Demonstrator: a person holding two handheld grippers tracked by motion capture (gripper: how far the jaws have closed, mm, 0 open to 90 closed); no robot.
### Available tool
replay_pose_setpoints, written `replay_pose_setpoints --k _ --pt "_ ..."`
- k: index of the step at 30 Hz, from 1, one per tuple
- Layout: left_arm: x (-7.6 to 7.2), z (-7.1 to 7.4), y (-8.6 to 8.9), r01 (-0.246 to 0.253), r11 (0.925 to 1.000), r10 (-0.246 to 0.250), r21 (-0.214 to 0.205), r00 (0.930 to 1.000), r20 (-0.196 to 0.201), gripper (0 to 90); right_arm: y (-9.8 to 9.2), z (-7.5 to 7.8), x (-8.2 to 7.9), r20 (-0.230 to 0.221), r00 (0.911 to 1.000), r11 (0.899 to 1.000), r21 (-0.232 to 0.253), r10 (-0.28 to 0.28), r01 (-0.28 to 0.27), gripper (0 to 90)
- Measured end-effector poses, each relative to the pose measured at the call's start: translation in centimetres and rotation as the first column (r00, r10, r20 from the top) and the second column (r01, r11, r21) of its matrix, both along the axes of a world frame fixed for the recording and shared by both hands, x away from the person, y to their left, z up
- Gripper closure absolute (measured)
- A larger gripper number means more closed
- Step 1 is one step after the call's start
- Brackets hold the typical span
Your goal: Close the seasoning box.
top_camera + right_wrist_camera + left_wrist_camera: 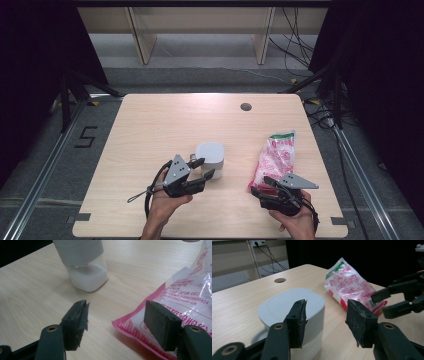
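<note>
Container point(81, 263) top cut by frame; bag point(175, 305) print too blurred.

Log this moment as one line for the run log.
left gripper: open beside lidded container | right gripper: open at pink bag end | nothing held

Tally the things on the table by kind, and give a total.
Lidded containers: 1, the white container with white powder inside.
Plastic bags: 1, the pink and white bag.
Handheld tools: 2, the left tool beside the container and the right tool at the bag's near end.
Total: 4
</note>
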State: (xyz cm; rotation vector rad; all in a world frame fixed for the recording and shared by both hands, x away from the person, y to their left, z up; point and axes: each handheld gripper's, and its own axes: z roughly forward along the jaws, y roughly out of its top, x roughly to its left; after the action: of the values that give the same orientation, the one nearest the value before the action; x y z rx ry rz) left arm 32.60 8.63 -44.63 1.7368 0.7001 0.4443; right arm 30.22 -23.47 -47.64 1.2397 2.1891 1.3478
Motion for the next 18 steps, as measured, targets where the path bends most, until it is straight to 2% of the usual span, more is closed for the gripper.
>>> replay_pose_setpoints --k 2,3,5,7,8,10,11,12,15,17,18 --pt "-0.2 -0.3 0.0 -0.001 0.9999 0.001 0.012 1.0 -0.002 43.4 0.1 -0.1 0.1 0.012 0.9999 1.0 0.005 -0.001 0.001 35.9" --pt "-0.3 -0.5 -0.1 -0.005 1.0 0.005 -0.007 0.9999 -0.012 42.1 0.0 -0.1 0.2 0.032 0.9994 1.0 -0.005 0.013 -0.013 35.9" --pt "-0.5 -0.8 -0.1 -0.019 0.9998 0.019 0.0 0.9996 -0.022 38.9 0.0 -0.1 0.2 0.025 0.9996 1.0 0.005 0.014 -0.014 35.9" --pt "-0.6 -1.0 0.0 -0.015 0.9997 0.015 0.018 0.9998 -0.009 36.6 -0.2 -0.1 0.3 0.042 0.9989 1.0 -0.023 0.022 -0.021 35.9" --pt "-0.5 -1.1 -0.1 -0.011 0.9998 0.011 0.016 0.9999 -0.005 35.0 -0.1 -0.1 0.0 0.009 1.0 1.0 -0.008 -0.001 0.001 35.9" --pt "-0.5 -1.4 -0.1 -0.023 0.9997 0.023 0.01 0.9994 -0.025 31.6 -0.1 -0.1 0.1 0.014 0.9999 1.0 -0.01 0.0 0.0 35.9" --pt "-0.6 -1.5 -0.1 -0.042 0.9991 0.042 0.003 0.9981 -0.046 29.9 -0.2 -0.2 0.2 0.031 0.9994 1.0 -0.008 0.013 -0.013 35.9" --pt "-0.7 -1.7 -0.2 -0.046 0.9989 0.046 -0.006 0.9976 -0.053 29.0 -0.1 -0.2 0.2 0.027 0.9996 1.0 -0.006 0.011 -0.011 35.9" --pt "-0.8 -2.2 -0.1 -0.052 0.9986 0.052 0.006 0.997 -0.057 27.7 -0.1 -0.3 0.2 0.036 0.9994 1.0 -0.015 0.004 -0.004 35.9" --pt "-1.0 -2.5 0.0 -0.067 0.9978 0.067 0.0 0.9953 -0.071 27.4 0.0 -0.2 0.1 0.02 0.9998 1.0 -0.005 -0.002 0.002 35.9" --pt "-1.0 -2.7 0.0 -0.071 0.9975 0.07 -0.007 0.9949 -0.073 26.8 -0.1 -0.3 0.2 0.039 0.9992 1.0 -0.015 0.007 -0.006 35.9"
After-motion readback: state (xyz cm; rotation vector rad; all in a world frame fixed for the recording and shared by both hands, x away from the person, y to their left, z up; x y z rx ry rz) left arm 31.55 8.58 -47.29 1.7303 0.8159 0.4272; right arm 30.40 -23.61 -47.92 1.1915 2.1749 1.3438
